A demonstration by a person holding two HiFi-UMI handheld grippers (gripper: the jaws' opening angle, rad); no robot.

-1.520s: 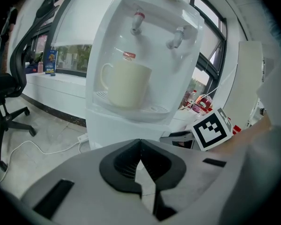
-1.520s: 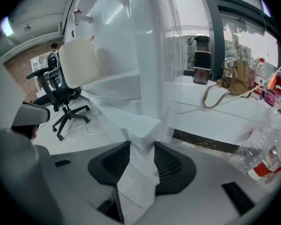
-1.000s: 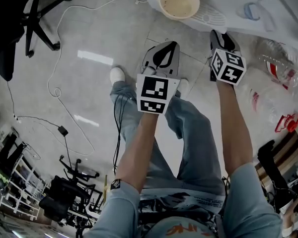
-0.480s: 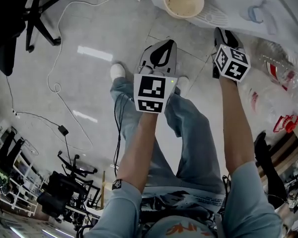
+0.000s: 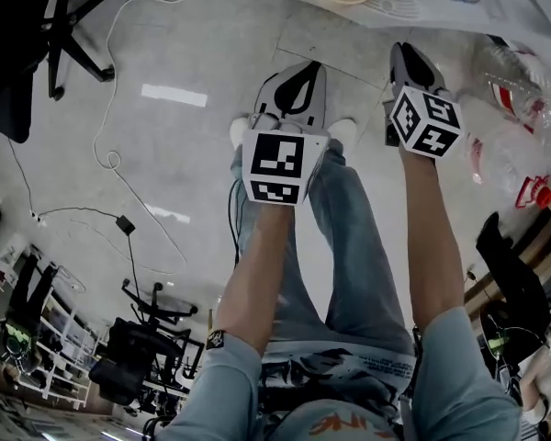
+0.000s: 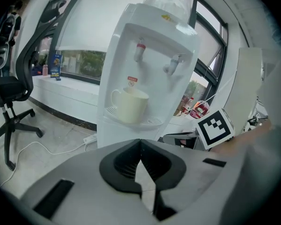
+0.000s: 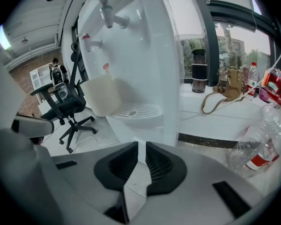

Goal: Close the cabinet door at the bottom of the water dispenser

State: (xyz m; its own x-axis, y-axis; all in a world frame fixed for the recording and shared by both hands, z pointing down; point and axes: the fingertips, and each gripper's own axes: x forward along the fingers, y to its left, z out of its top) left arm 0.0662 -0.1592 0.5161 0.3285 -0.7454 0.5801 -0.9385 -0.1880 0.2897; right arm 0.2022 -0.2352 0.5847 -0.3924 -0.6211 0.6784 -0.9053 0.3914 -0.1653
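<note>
Facing the water dispenser point(image 6: 145, 55): upright on the floor point(image 5: 165, 53) at the far side, long axis straight up. Taps point(image 6: 140, 50) and drip tray point(image 6: 147, 121) turned toward the near side, a cream cup point(image 6: 129, 106) sitting on that tray. No sight of the cabinet door at its foot, hidden below the tool bodies in both gripper views and off the top edge of the head view. Cannot tell whether open or closed, nor which way swung.

Over to the left tool point(image 6: 140, 143): shut, tips touching, nothing gripped. Then the right tool point(image 7: 141, 146): just been closing, down to a thin slit, nothing between the jaws either. Both pointed at the upper half of the dispenser, tray and taps ahead, not the base; the right one looking along the dispenser's right flank.

Risks from here, by judgement:
- Reaching down toward a door not in view, so a push landing on the edge or hinge side instead of the face, leaving it ajar or bouncing back.
- Too hard a shove on a tall, light body: a rocking dispenser and a toppled cup.
- Clear plastic bottles point(image 7: 255, 139) low on the right, easy to knock while crouching.
</note>
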